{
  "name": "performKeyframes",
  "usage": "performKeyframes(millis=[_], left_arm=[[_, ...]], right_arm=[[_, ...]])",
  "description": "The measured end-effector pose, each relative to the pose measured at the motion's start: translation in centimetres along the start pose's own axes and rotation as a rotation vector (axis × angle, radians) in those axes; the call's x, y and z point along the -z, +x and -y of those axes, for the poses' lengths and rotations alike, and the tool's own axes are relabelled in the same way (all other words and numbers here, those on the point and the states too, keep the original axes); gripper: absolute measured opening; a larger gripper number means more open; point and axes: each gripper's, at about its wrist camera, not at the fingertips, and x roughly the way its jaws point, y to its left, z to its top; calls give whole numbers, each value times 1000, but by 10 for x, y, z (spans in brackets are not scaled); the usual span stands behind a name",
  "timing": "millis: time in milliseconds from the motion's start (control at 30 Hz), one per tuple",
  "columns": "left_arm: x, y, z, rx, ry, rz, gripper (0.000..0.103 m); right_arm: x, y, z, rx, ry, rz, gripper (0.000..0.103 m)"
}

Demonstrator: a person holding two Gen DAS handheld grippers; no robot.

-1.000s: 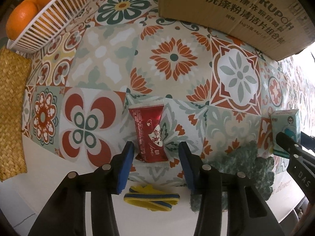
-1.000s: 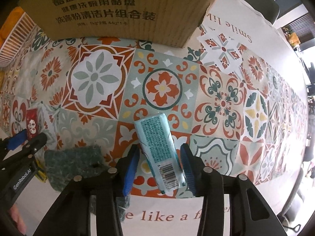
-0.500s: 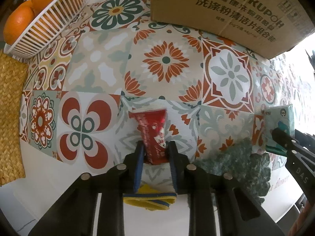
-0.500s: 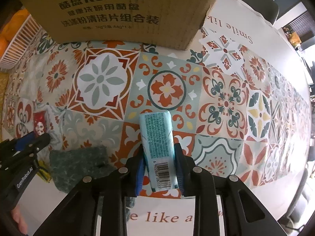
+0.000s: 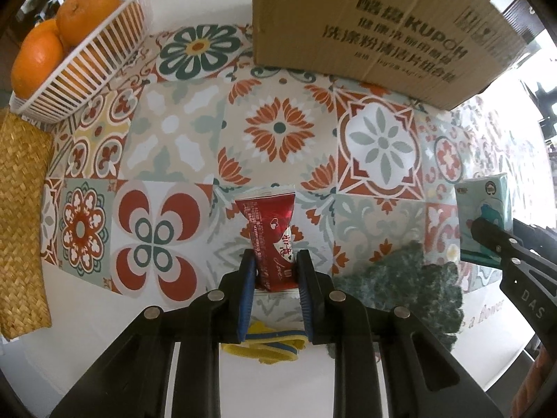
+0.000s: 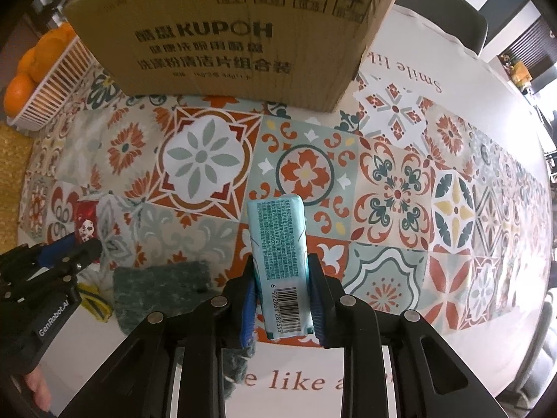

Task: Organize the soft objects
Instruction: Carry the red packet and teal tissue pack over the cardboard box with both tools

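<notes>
My left gripper (image 5: 275, 271) is shut on a red tissue packet (image 5: 269, 230) and holds it above the patterned tablecloth (image 5: 174, 139). My right gripper (image 6: 280, 278) is shut on a teal tissue pack (image 6: 278, 244), also lifted; this pack shows at the right of the left wrist view (image 5: 484, 219). The red packet shows at the left of the right wrist view (image 6: 87, 221). A dark green fuzzy cloth (image 5: 400, 289) lies between the grippers, also seen in the right wrist view (image 6: 160, 285). A yellow and blue band (image 5: 268, 345) lies under my left gripper.
A large cardboard box (image 5: 376, 24) stands at the back, close ahead in the right wrist view (image 6: 226, 35). A white basket (image 5: 83, 69) with oranges (image 5: 38, 59) sits far left, beside a woven mat (image 5: 21, 216).
Both grippers closed on their packets, the left on the red one and the right on the teal one, then lifted them and moved toward the cardboard box.
</notes>
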Motion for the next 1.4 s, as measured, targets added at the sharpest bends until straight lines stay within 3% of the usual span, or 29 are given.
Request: performKeyframes(millis=[533,767,1400], left_arm=[[1,-71,-6,67,64,118,24],[-2,-84,-1,87,103,178,24],[-12,-157,8,194,162,366,24]], right_arm=[[-5,-43,2,-90,39,109,27],[-6,-65,6,-129,59,166,27],[-16,-146,13,-200,112,386,27]])
